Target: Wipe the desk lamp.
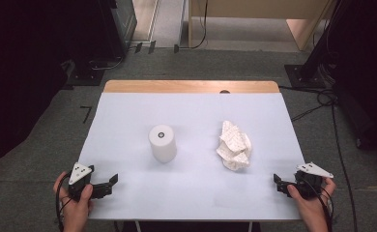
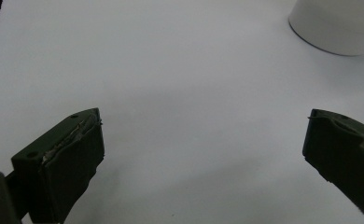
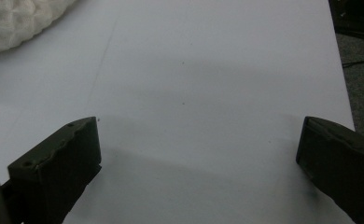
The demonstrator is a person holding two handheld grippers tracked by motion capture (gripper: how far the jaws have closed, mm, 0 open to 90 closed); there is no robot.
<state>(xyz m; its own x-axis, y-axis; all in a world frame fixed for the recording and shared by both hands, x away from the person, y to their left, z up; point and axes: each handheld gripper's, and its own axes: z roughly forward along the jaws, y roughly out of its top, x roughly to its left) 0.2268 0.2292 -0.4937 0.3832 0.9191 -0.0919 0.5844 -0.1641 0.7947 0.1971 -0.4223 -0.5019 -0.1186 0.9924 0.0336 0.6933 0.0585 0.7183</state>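
A: Where are your two tools now?

B: My left hand-held gripper [image 1: 104,185] rests at the near left corner of the table [image 1: 128,111], and my right hand-held gripper [image 1: 282,184] at the near right corner. Both have the jaws wide apart and hold nothing. I keep them low at the edge so the middle stays free to see.

A: And the things you work with?

B: The paper roll [image 1: 162,143] stands upright near the middle, a little to the left, well apart from my left tool. In the left gripper view I see its base [image 2: 336,28] at the far right. The crumpled towel [image 1: 235,145] lies right of the middle, apart from the roll, closer to my right tool.

A: Why are the jaws spread?

B: I think so each one is ready to reach for the thing on its own side.
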